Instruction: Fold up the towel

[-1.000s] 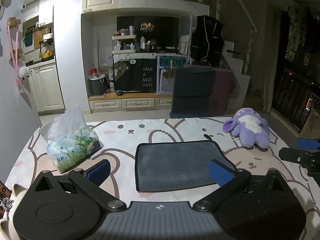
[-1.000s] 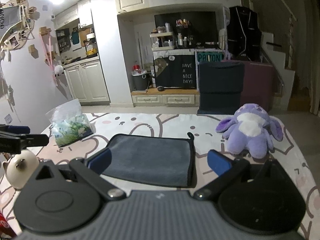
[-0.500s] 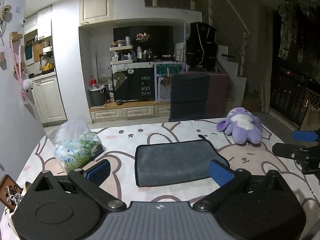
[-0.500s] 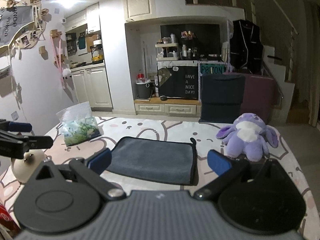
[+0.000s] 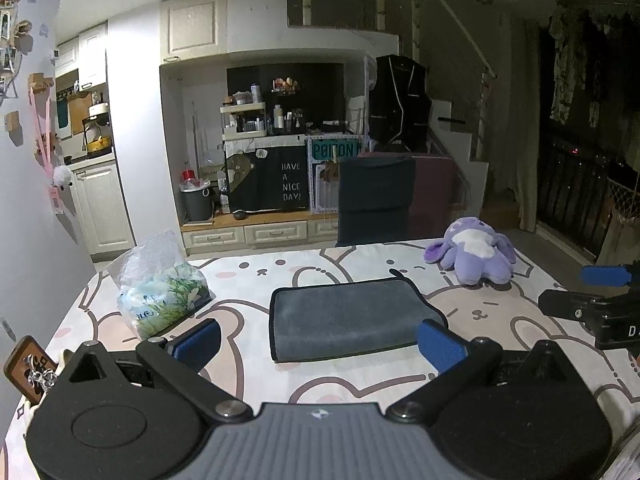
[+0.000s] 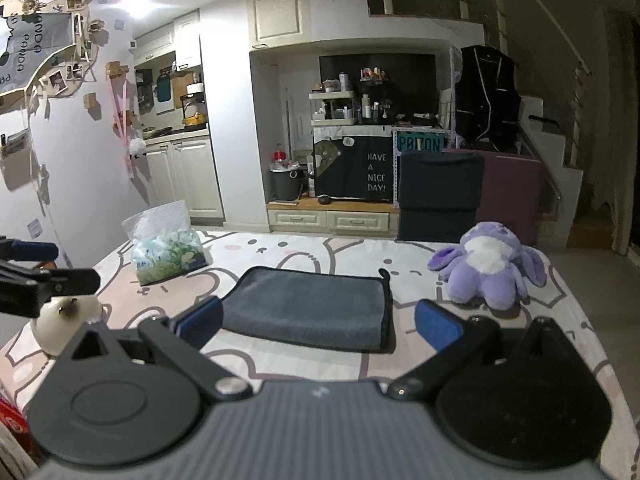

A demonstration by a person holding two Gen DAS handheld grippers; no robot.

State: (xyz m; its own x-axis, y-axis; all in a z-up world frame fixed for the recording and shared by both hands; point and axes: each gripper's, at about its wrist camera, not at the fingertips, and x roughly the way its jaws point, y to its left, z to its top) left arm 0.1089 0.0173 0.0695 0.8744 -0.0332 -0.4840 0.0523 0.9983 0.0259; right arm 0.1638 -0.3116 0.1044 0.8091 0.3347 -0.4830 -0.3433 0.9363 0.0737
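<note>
A dark grey towel (image 5: pixel 352 318) with a black hem lies folded flat on the bear-print tablecloth; it also shows in the right wrist view (image 6: pixel 308 306). My left gripper (image 5: pixel 318 344) is open and empty, held above the table just short of the towel's near edge. My right gripper (image 6: pixel 318 324) is open and empty, also short of the towel's near edge. Each gripper's blue-padded fingers show at the edge of the other's view: the right gripper (image 5: pixel 592 300) and the left gripper (image 6: pixel 36 270).
A clear bag of tissues (image 5: pixel 160 292) stands left of the towel. A purple plush toy (image 5: pixel 476 250) lies at the far right. A white round ornament (image 6: pixel 64 318) sits at the table's left edge. A dark chair (image 5: pixel 374 200) stands behind the table.
Both grippers have drawn back and risen from the towel, so it looks smaller and farther away. The towel has not moved. Both stay open.
</note>
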